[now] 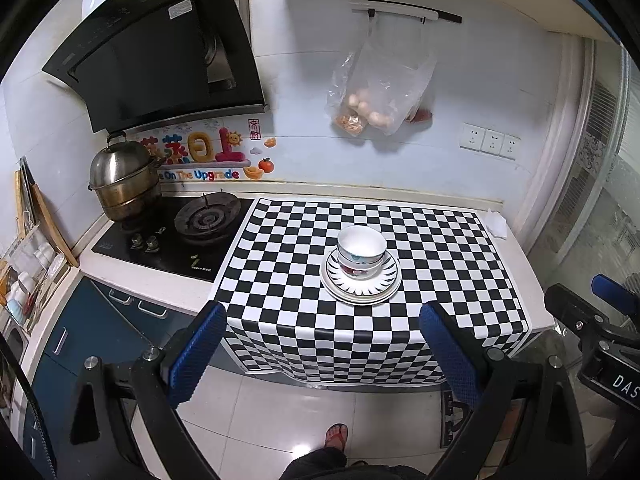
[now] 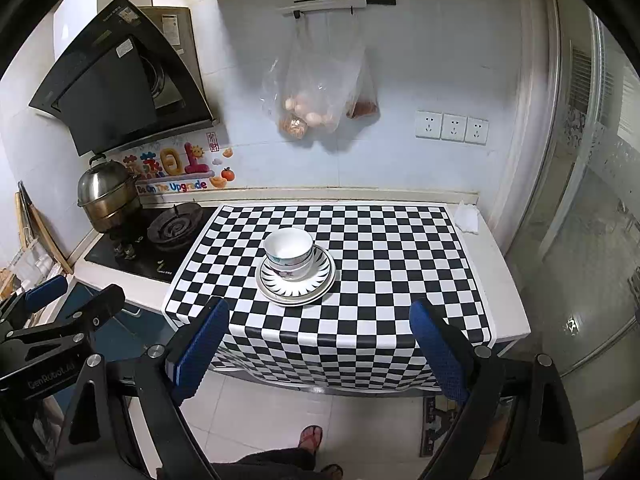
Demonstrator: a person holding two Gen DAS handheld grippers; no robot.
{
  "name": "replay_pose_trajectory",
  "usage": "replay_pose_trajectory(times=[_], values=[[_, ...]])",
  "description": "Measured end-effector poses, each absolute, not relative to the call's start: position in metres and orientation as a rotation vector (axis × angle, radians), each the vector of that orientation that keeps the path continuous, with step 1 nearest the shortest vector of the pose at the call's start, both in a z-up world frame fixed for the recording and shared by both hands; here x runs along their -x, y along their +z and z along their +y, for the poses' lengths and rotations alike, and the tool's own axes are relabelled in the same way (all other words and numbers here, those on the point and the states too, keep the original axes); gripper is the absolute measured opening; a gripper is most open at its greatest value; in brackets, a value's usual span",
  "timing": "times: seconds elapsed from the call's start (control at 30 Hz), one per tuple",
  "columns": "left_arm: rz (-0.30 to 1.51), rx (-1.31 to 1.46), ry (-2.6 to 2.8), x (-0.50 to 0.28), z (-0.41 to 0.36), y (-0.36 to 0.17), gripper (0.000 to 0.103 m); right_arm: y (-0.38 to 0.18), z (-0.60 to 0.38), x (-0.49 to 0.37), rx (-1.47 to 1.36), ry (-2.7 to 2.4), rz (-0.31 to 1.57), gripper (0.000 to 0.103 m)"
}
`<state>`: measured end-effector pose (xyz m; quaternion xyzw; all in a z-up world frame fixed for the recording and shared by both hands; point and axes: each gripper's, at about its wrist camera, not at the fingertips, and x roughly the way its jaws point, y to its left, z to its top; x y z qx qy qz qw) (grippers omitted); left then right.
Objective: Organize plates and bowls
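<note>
Blue-padded left gripper and right gripper are held wide apart, empty, short of the checkered black-and-white cloth. Stacked white patterned bowls are nested on stacked white plates mid-cloth.

Left gripper and right gripper, fingers wide apart, empty.

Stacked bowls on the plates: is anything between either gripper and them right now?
Nothing visible. The stacked bowls sit on the plates alone on the checkered cloth. The left gripper and right gripper are open, back over the floor, with only bare cloth ahead.
</note>
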<state>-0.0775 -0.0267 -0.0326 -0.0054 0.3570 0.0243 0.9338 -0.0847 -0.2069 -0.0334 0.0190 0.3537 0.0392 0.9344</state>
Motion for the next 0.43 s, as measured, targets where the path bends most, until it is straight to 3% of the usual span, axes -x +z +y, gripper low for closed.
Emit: replay_pose_trajectory(times=[0.43], values=[[0.720, 0.014, 0.072, 0.0833, -0.0175, -0.0316, 0.099, -0.0327, -0.2012, 0.0872, -0.037, 0.086, 0.722, 0.094]])
